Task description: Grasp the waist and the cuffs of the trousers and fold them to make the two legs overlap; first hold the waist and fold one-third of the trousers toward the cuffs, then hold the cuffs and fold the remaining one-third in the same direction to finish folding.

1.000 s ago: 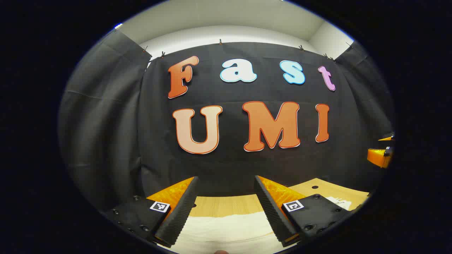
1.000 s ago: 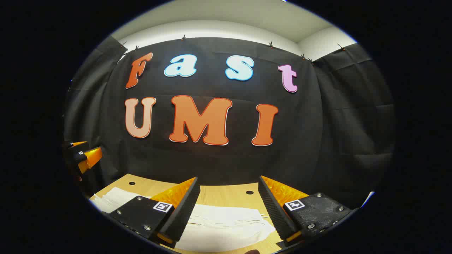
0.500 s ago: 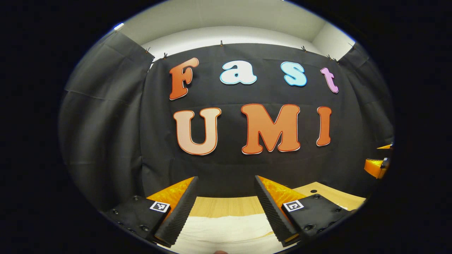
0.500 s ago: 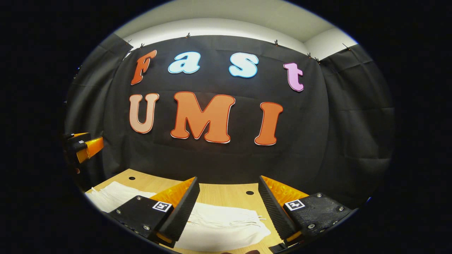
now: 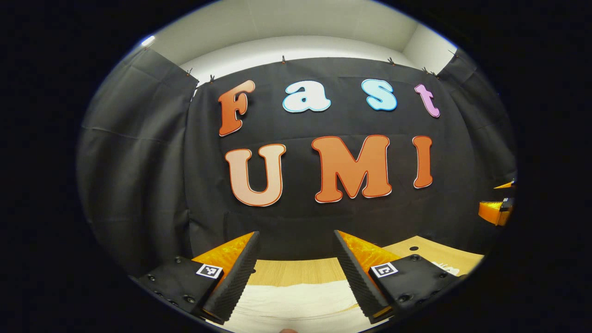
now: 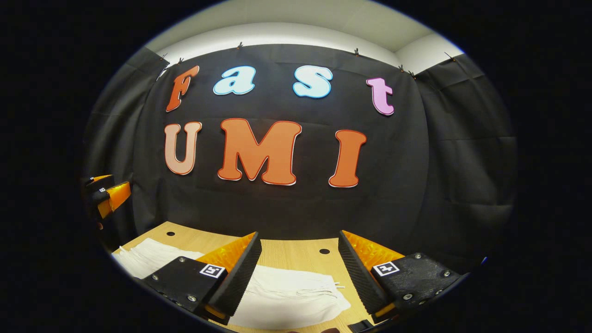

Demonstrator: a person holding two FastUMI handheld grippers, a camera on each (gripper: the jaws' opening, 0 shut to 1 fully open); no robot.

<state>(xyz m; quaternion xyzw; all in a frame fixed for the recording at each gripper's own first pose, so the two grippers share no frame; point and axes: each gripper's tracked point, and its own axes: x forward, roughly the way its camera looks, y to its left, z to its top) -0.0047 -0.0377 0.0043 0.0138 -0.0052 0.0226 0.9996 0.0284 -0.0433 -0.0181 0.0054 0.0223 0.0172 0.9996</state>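
On the left side, the left gripper hangs above the near edge of the wooden table, its two fingers spread well apart with nothing between them. Below and between those fingers lies white cloth, part of the trousers, flat on the tabletop. It reaches right up to the bottom of the left gripper view, so which end of the garment this is I cannot say for sure. Behind the table hangs the black cloth wall, clipped along its top under a pale ceiling. At the far right rim of that view, the other gripper shows as a small piece held up off the table.

Moving to the right side, the right gripper also sits above the table, fingers held wide apart and empty. In the right gripper view the trousers stretch across the wood from the left rim toward the right, flat and white, and thin drawstrings trail from the end that lies between the fingers, which looks like the waist. Neither finger touches the fabric. Two small dark holes mark the tabletop beyond the cloth, one far left and one near the middle. At the left rim, the left gripper is raised above the table's far corner, well apart from the right one.
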